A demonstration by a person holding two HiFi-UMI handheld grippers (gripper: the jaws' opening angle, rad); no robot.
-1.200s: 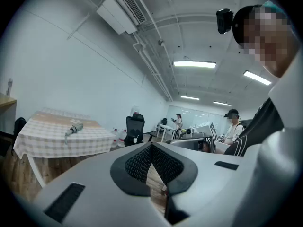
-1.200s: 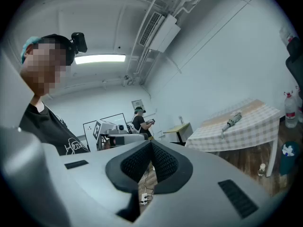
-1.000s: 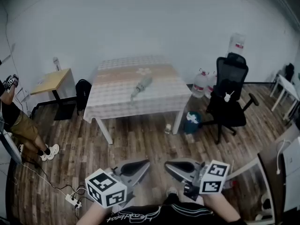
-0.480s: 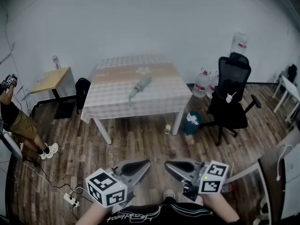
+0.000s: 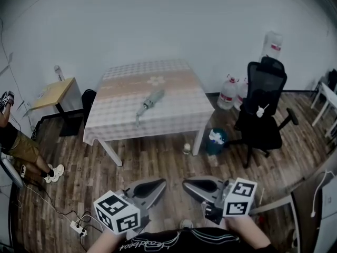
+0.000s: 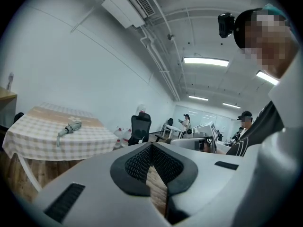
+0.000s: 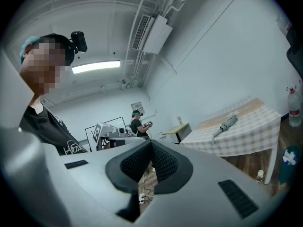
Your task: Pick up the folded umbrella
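The folded grey umbrella point(image 5: 147, 101) lies on a checked tablecloth on the table point(image 5: 176, 112) across the room, its strap end toward the near left. It also shows in the left gripper view as the umbrella point(image 6: 68, 127) and in the right gripper view as the umbrella point(image 7: 227, 124). My left gripper point(image 5: 162, 182) and right gripper point(image 5: 186, 183) are held low in front of me, far short of the table. Both point at each other's side, jaws shut and empty. The left gripper point(image 6: 152, 144) and right gripper point(image 7: 151, 142) show pads meeting at the tip.
A black office chair point(image 5: 263, 109) stands right of the table, with water jugs point(image 5: 229, 93) behind it. A green bin point(image 5: 215, 138) and a small bottle point(image 5: 186, 148) sit by the table's right leg. A wooden side table point(image 5: 52, 91), a seated person point(image 5: 16, 146) and a power strip point(image 5: 79, 228) are at left.
The table and umbrella have grown slightly and slid to the left in the head view as I moved across the floor. Both grippers travelled with me and stayed shut.
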